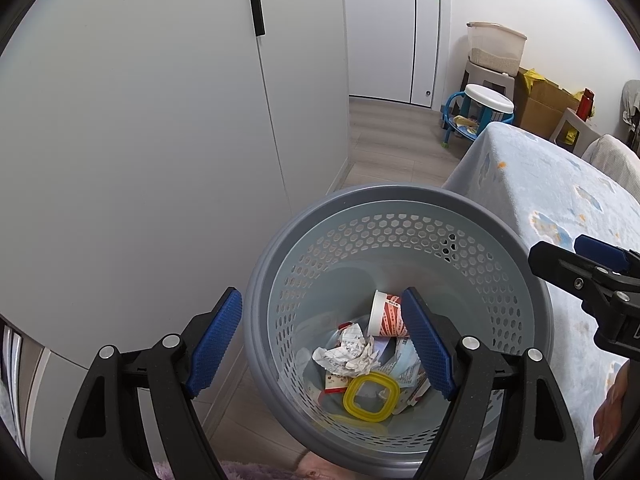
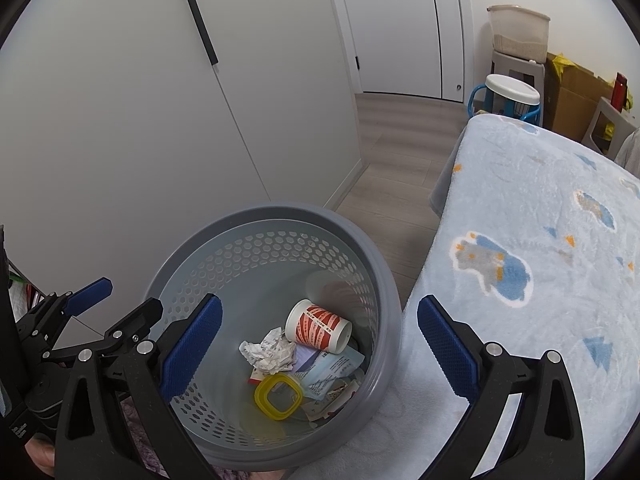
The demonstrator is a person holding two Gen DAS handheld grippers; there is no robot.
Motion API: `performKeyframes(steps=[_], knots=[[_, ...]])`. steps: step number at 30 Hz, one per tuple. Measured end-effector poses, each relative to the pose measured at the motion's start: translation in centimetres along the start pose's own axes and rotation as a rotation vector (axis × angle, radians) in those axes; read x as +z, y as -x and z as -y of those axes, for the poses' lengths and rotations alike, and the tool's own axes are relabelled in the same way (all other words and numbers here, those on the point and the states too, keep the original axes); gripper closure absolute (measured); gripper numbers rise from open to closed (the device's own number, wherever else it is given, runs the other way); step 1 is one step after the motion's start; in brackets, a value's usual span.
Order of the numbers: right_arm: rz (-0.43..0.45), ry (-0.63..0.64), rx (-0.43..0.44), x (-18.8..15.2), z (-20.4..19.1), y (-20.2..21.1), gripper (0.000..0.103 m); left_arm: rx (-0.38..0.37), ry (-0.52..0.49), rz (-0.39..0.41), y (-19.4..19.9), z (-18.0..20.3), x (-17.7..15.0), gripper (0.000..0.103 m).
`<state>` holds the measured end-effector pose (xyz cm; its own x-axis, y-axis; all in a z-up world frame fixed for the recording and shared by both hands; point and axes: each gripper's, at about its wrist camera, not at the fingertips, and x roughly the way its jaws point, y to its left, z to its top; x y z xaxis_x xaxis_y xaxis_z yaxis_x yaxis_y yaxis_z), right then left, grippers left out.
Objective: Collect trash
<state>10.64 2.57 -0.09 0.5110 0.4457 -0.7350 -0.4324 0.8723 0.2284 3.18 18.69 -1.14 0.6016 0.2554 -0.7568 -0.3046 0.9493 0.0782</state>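
Left wrist view: trash [image 1: 360, 360] down in bin [image 1: 400, 200], below both spread, empty grippers [image 1: 320, 344] [image 2: 320, 348].

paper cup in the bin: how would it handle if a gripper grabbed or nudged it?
The cup lies on its side atop the trash in the bin, so a nudge would probably roll it. It looks like thin paper and empty: likely light. A hard squeeze may crush it.
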Motion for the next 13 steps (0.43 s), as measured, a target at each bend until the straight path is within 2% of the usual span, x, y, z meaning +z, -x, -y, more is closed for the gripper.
performKeyframes(steps=[13], knots=[[0.001, 0.000, 0.000, -0.01, -0.08, -0.03, 0.007, 0.003, 0.000, -0.004, 0.00, -0.08, 0.04, 0.025]])
